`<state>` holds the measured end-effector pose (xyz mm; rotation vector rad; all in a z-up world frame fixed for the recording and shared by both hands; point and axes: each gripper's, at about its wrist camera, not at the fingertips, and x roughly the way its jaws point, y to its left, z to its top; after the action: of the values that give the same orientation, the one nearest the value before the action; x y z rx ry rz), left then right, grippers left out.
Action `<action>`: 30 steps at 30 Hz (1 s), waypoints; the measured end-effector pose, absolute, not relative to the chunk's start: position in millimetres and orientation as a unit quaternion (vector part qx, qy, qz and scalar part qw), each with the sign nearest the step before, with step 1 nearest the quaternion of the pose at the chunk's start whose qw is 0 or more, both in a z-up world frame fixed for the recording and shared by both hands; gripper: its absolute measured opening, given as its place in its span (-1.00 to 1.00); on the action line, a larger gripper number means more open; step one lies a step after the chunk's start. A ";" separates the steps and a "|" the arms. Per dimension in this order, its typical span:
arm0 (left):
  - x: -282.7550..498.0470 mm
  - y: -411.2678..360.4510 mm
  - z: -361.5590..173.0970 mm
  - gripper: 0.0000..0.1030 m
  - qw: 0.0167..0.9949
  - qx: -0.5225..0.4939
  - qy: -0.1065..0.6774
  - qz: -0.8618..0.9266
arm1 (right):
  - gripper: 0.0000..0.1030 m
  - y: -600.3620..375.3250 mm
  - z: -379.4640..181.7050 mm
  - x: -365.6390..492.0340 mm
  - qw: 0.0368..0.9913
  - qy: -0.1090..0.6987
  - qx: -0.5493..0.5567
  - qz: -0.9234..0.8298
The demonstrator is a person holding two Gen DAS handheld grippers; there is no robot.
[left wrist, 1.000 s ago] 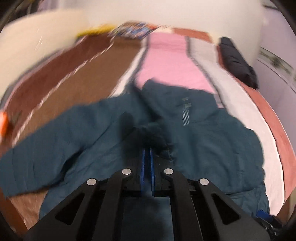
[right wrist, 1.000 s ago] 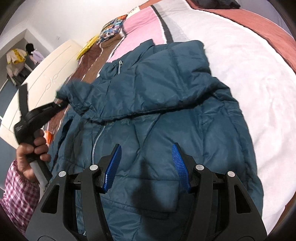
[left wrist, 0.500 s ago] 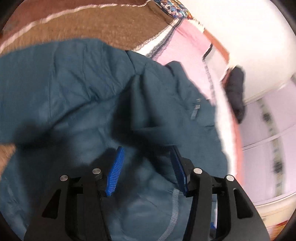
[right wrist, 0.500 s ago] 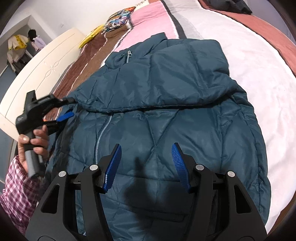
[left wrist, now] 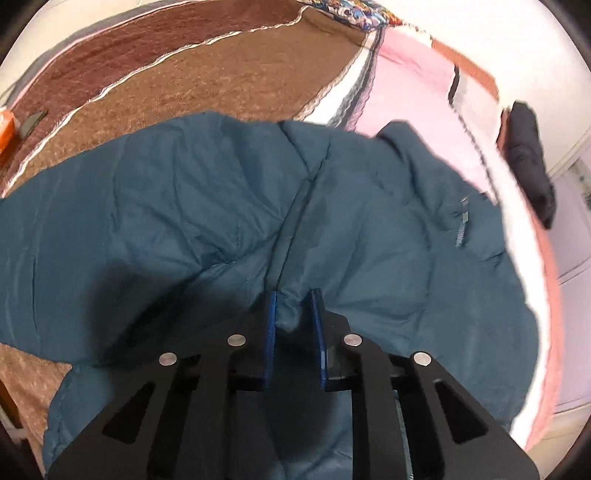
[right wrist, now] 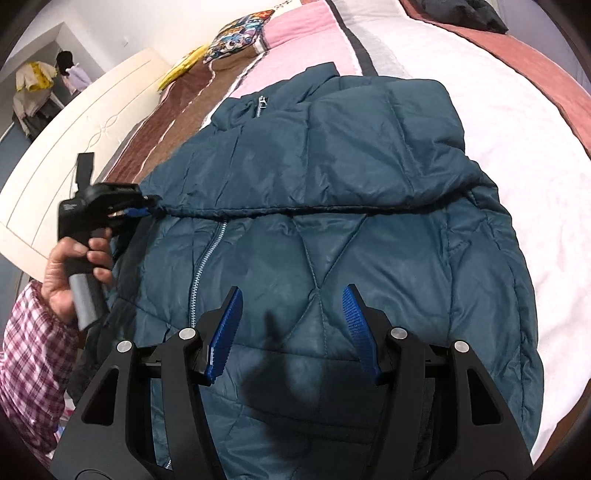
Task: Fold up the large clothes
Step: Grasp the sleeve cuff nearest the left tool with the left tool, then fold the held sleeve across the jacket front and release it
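A dark teal puffer jacket (right wrist: 332,240) lies front-up on the bed, zipper (right wrist: 201,266) closed, with a sleeve folded across the chest (right wrist: 314,158). In the left wrist view the jacket (left wrist: 369,240) fills the middle. My left gripper (left wrist: 293,314) is closing, and a bunch of teal fabric sits pinched between its blue pads. The right wrist view shows the left gripper (right wrist: 142,210) at the left end of the fold's edge, held by a hand (right wrist: 70,273). My right gripper (right wrist: 291,325) hovers open over the jacket's lower front with nothing between its fingers.
The bed has a brown, pink and white striped blanket (left wrist: 184,74). A dark garment (left wrist: 528,155) lies at its far right edge. A patterned pillow (right wrist: 240,33) and a cream bed board (right wrist: 74,147) are at the left. A plaid sleeve (right wrist: 33,350) shows bottom left.
The left gripper let go of the sleeve, opened wide, sank toward the jacket and narrowed on fabric at the fold's end. The sleeve now lies flat across the chest. The right gripper stays open.
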<state>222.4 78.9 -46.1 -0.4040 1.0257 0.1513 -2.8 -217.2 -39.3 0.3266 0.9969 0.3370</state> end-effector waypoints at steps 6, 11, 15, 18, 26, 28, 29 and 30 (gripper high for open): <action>208.1 76.4 -34.1 -0.11 0.862 -0.149 0.480 0.063 | 0.10 -215.5 -31.8 -6.7 0.855 0.469 0.155 0.159; 160.8 101.0 -4.8 0.18 0.880 -0.176 0.440 0.028 | 0.10 -210.5 -25.0 -8.8 0.858 0.463 0.151 0.165; 124.2 131.9 3.0 0.23 0.881 -0.193 0.429 0.045 | 0.10 -200.1 -23.3 -10.2 0.856 0.464 0.146 0.174; 93.0 177.5 -3.7 0.23 0.868 -0.241 0.426 0.081 | 0.10 -188.9 -22.0 -11.6 0.855 0.465 0.137 0.184; 21.2 299.8 -47.0 0.23 0.799 -0.419 0.389 0.184 | 0.10 -161.8 -21.0 -13.0 0.853 0.470 0.115 0.197; 10.5 323.1 -61.6 0.24 0.773 -0.468 0.377 0.203 | 0.10 -156.2 -21.2 -14.0 0.851 0.473 0.111 0.199; 5.8 333.9 -68.5 0.24 0.761 -0.491 0.366 0.212 | 0.10 -153.7 -21.2 -14.1 0.850 0.474 0.111 0.201; 4.0 338.6 -72.9 0.24 0.755 -0.503 0.360 0.217 | 0.10 -150.9 -21.0 -13.6 0.848 0.476 0.111 0.203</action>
<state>4.0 338.6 -72.9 -1.0968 0.7854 0.4725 -13.6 -150.9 -21.0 0.2330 1.0042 0.4271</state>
